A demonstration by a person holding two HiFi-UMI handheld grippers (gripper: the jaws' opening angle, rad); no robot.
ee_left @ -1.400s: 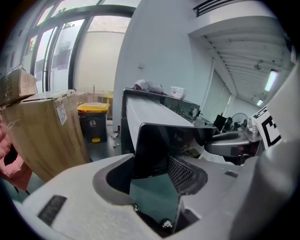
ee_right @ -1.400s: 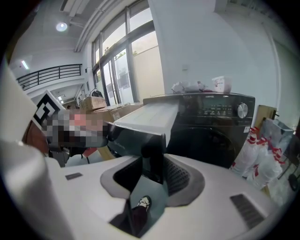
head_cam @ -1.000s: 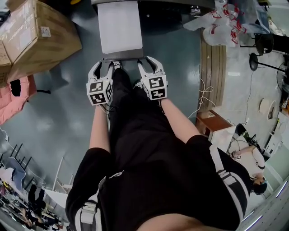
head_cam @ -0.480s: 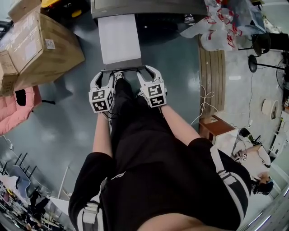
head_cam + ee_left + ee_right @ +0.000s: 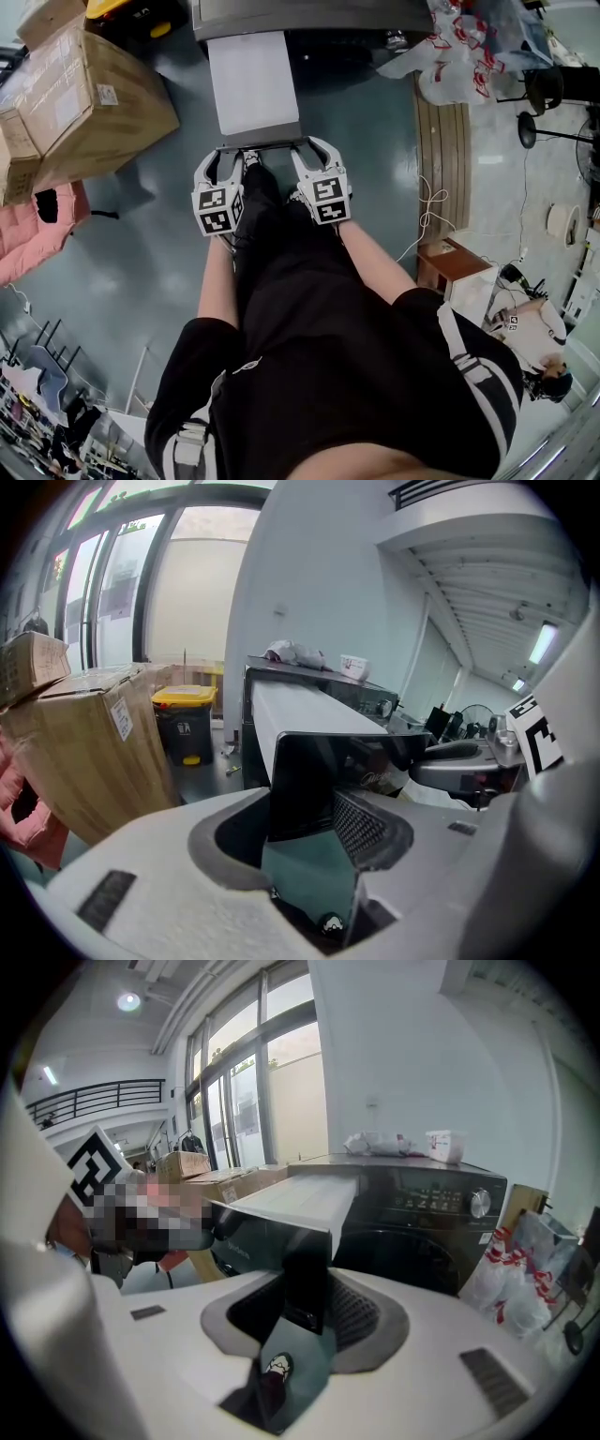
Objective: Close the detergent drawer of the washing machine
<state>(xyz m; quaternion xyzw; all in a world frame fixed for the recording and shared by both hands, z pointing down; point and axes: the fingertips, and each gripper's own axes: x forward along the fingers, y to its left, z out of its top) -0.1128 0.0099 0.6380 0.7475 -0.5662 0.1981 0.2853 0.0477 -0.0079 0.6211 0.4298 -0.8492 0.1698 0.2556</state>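
The washing machine stands at the top of the head view with its long white detergent drawer pulled far out toward me. The drawer's dark front panel faces me. My left gripper straddles the panel's left end, and my right gripper straddles its right end. Both sets of jaws stand apart. In the left gripper view the panel fills the gap of the left gripper. The right gripper view shows the panel's edge inside the right gripper, with the dark washer front behind.
A large cardboard box sits on the floor left of the drawer, with a pink bundle below it. Plastic bags, a wooden plank and a small brown box lie to the right. A yellow-lidded bin stands beside the washer.
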